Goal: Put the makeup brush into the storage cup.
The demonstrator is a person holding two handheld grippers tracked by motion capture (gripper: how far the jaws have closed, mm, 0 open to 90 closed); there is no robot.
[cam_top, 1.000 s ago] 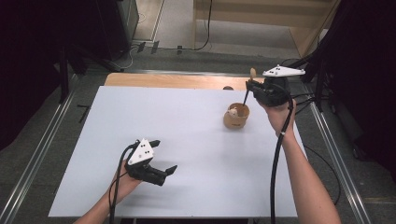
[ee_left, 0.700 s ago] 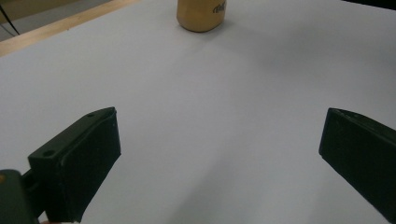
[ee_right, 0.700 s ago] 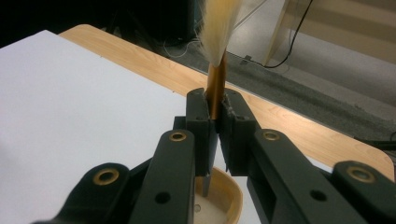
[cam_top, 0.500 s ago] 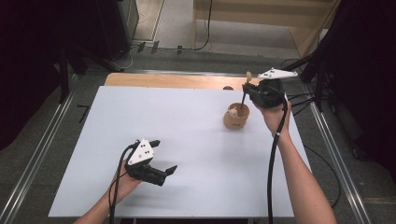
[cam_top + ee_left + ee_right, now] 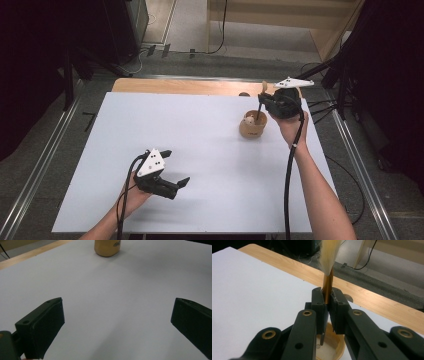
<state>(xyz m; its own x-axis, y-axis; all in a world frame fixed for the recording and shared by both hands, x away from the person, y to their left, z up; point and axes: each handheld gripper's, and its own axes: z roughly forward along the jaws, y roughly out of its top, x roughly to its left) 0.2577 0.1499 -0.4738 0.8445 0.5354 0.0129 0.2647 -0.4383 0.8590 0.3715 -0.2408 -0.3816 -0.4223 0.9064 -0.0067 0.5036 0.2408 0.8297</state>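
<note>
Your right gripper holds a brush between its jaws, which are closed tight on the golden ferrule. The brush has pale, cream-coloured bristles that point upward, and a thin dark handle that goes down into the wooden cup. The cup is small, round and light brown, with a pale inside. It stands on the white table near the far right corner, just below your right gripper. In the left gripper view the same cup shows at the top, with some dark print on its side.

Your left gripper rests low at the near left part of the table, well apart from the cup. Its jaws stand wide with nothing between them.

Compared with one second ago, your right gripper and the brush look a little shifted to the left and toward the far edge, so the brush now stands more over the cup. The cup itself has not moved, and your left gripper stays in the same place.
</note>
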